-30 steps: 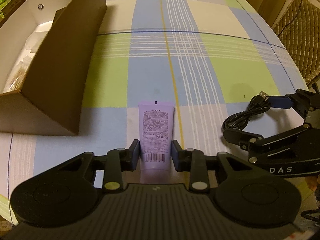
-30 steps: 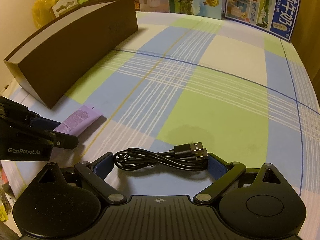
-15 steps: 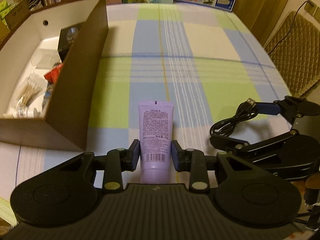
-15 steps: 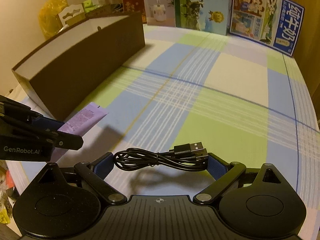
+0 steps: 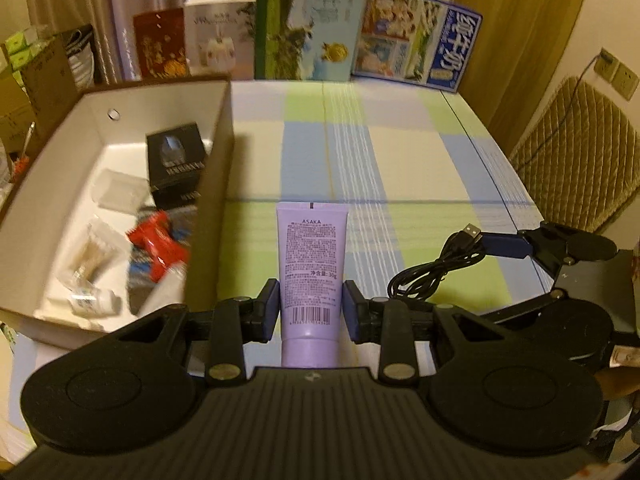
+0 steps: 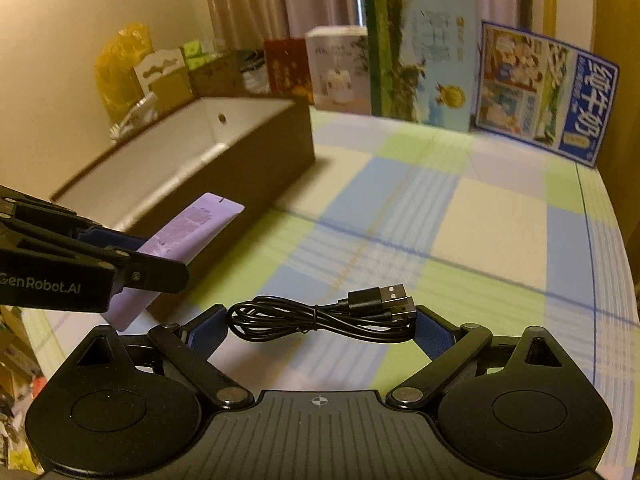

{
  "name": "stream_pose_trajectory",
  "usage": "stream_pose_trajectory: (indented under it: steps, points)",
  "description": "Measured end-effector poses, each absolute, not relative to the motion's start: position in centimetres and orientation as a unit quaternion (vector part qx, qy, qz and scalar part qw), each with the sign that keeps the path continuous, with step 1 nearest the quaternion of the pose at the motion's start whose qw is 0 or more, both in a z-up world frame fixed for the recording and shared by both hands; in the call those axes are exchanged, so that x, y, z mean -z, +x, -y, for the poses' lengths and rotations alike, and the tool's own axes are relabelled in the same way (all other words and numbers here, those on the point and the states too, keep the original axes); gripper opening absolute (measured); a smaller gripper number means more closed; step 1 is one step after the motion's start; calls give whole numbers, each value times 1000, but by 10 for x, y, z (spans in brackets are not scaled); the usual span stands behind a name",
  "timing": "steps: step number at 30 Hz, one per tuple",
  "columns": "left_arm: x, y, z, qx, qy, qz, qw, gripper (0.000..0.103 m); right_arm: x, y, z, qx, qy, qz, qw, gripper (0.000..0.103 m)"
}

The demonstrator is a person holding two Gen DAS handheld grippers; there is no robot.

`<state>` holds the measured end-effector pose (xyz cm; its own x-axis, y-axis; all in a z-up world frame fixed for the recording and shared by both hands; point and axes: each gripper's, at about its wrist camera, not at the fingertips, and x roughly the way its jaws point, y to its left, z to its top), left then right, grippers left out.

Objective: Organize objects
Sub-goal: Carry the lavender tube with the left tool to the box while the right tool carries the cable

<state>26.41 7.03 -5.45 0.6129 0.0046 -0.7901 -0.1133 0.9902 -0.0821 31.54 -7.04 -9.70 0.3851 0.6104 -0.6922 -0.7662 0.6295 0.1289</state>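
The left gripper (image 5: 311,311) pinches a lilac ASAKA cream tube (image 5: 311,264) low on its body, just above the cap end, so the flat crimped tail points away from the camera and hangs in the air over the checked tablecloth (image 5: 420,152), beside the near corner of the open cardboard box (image 5: 224,160). A tube like this is probably light and soft-walled; squeezed hard in the middle it would dent, perhaps push cream toward the cap, and its glossy skin could slide between the pads. The present hold near the stiffer shoulder looks the safer place, since the plastic there yields least. The right gripper (image 6: 320,326) has its jaws closed in on a coiled black USB cable (image 6: 320,316), the loops bunched between the blue pads and the two plugs sticking out to one side, the whole bundle clear of the cloth. The cable is likely light, limp and springy; a thin tie seems to bind it at the middle, so it should stay together, and a hold across the bundle suits it better than one on a single loop. Inside the box already lie a black carton (image 5: 176,164), a red packet (image 5: 158,244) and a small white bottle (image 5: 94,302), so neither item needs careful placing, only a gentle drop.
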Motion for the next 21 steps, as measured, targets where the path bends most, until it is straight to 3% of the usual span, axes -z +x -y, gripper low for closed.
stream_pose_trajectory:
  steps: [21]
  points:
    - [25,263,-213,-127,-51,-407,903,28,54,295,-72,-503,-105,-301,804,94]
